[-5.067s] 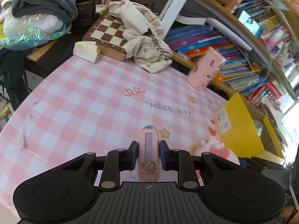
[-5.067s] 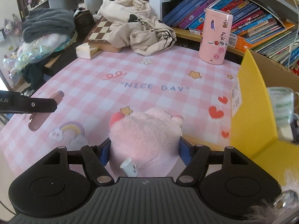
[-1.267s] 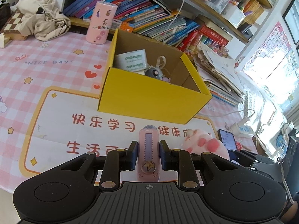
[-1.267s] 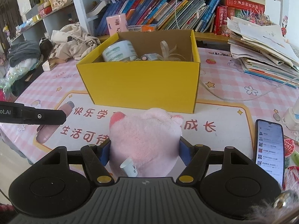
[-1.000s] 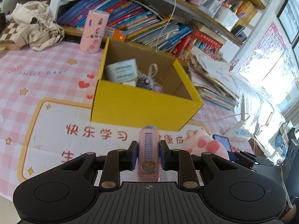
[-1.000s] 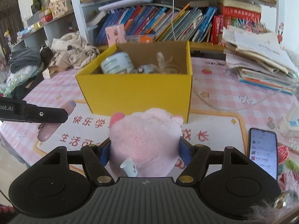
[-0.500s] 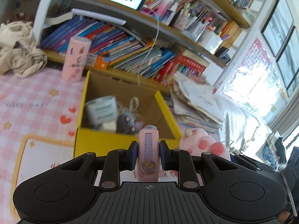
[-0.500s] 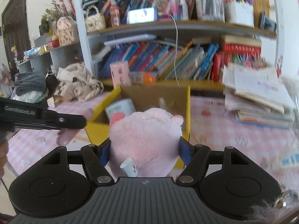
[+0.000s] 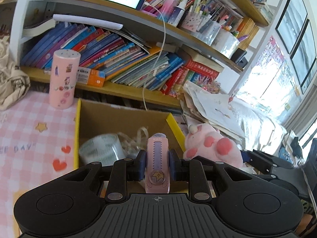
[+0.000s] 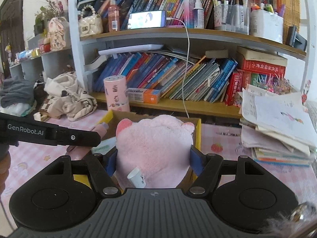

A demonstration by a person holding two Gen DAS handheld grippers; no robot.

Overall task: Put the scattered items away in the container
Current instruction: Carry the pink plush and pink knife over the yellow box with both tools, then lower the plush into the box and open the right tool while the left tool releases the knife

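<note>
L gripper (image 9: 157, 163) clamped on pink utility knife (image 9: 157, 159), R gripper (image 10: 153, 158) clamped on plush pig (image 10: 153, 144) — both over yellow box (image 9: 76, 130) near edge. Risk: plush snags R rim on release — tumbles outside.

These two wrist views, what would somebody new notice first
The pink plush toy fills the middle of the right wrist view, clamped in the right gripper in front of the yellow cardboard box. In the left view, the left gripper pinches a pink utility knife over the open box, below crammed bookshelves.
</note>
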